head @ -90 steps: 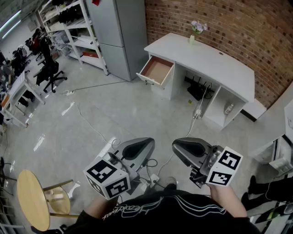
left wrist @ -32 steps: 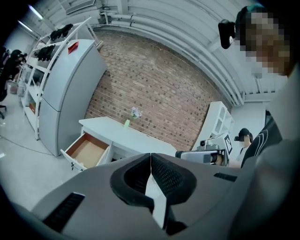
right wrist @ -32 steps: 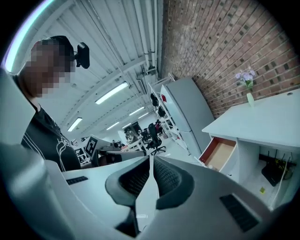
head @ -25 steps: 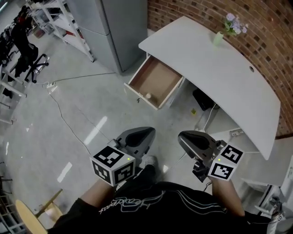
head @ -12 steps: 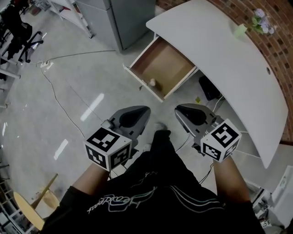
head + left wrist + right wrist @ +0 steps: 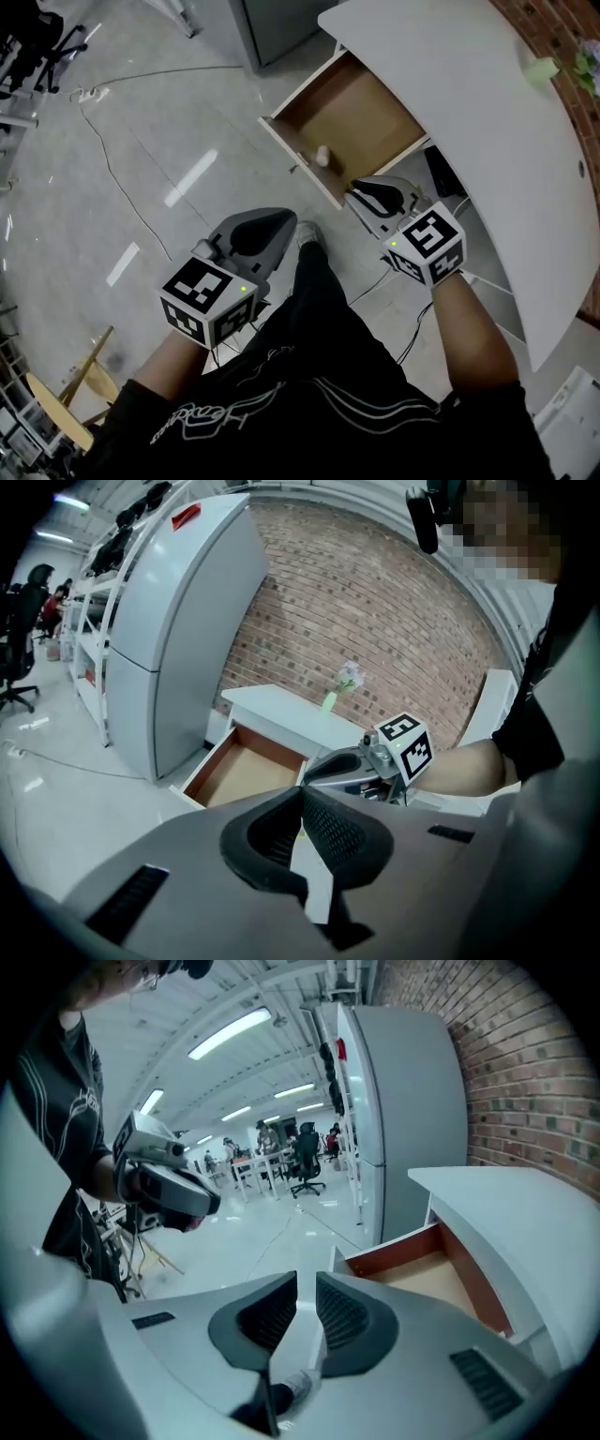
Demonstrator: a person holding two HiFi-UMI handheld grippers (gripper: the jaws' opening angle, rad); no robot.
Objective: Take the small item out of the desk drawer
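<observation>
The white desk (image 6: 487, 122) has its wooden drawer (image 6: 361, 108) pulled open. A small pale item (image 6: 322, 155) lies inside near the front panel. My right gripper (image 6: 359, 190) is shut and empty, its tip just at the drawer's front right corner, a short way from the item. The left gripper (image 6: 289, 218) hangs lower over the floor, shut and empty. The left gripper view shows its jaws (image 6: 302, 791) closed, with the drawer (image 6: 246, 766) and the right gripper (image 6: 361, 766) ahead. In the right gripper view the jaws (image 6: 307, 1286) are closed beside the drawer (image 6: 433, 1265); the item is hidden.
A grey cabinet (image 6: 169, 639) stands left of the desk against the brick wall (image 6: 375, 611). A green vase with flowers (image 6: 544, 70) sits on the desk. Cables (image 6: 112, 178) run over the floor, and a wooden stool (image 6: 56, 412) is at the lower left.
The person has stepped closer to the desk, so the drawer is nearer. The right gripper has reached forward to the drawer's front edge; the left has stayed low.
</observation>
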